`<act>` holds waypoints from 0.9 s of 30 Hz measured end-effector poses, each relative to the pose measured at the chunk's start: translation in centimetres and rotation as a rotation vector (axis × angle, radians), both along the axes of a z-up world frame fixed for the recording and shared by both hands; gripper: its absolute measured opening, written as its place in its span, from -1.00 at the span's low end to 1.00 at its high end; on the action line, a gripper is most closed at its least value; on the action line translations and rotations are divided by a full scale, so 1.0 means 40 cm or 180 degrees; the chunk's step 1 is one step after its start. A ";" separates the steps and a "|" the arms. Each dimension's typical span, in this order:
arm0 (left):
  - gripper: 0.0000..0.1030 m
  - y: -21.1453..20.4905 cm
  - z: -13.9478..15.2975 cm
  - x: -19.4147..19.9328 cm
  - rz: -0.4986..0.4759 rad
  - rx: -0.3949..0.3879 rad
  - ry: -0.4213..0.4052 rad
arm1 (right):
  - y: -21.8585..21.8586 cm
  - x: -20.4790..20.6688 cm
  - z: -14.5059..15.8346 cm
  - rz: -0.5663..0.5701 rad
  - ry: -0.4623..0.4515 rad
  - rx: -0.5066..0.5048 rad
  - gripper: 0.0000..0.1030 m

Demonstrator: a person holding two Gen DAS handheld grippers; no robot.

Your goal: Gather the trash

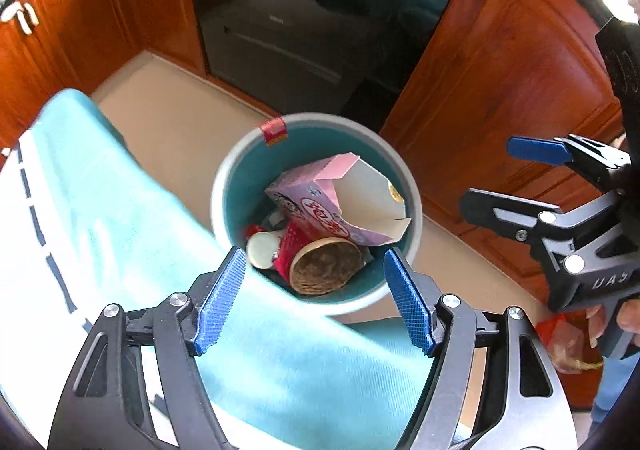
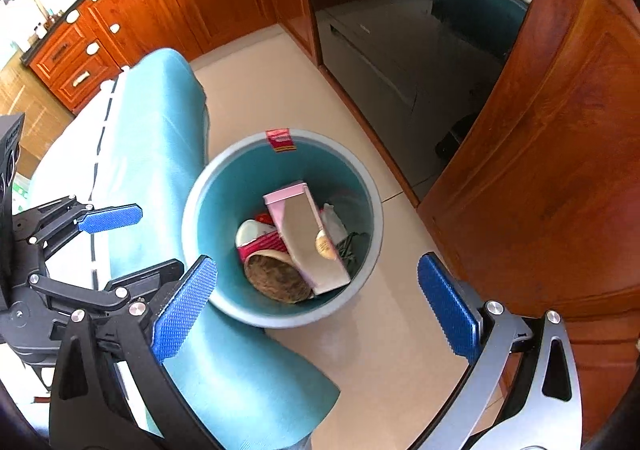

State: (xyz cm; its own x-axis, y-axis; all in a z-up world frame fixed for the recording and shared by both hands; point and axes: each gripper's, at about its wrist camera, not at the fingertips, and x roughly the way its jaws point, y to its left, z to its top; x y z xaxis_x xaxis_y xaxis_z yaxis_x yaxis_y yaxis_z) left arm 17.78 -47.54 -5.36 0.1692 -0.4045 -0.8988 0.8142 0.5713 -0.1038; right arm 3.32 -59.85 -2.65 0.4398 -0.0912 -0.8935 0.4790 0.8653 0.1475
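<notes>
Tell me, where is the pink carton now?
The pink carton lies inside the trash bin on the floor, leaning over the brown bowl, beside the teal-covered table.

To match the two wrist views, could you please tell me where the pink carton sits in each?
Left wrist: pink carton centre, inside the bin, above the round basket.
Right wrist: pink carton centre, in the bin, leaning right of the basket.
Shared landmark: red sticker on the bin's far rim.
</notes>
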 end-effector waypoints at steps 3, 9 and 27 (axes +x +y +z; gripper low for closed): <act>0.80 0.049 0.040 -0.036 0.0069 -0.0102 -0.0228 | 0.034 -0.036 0.031 -0.0029 -0.0076 0.0041 0.89; 0.92 0.143 0.114 -0.111 0.0208 -0.0284 -0.0658 | 0.106 -0.099 0.052 -0.0090 -0.0071 0.0032 0.89; 0.92 0.271 0.091 -0.159 0.0602 -0.0236 -0.0558 | 0.247 -0.193 0.005 -0.0168 0.0139 -0.0170 0.89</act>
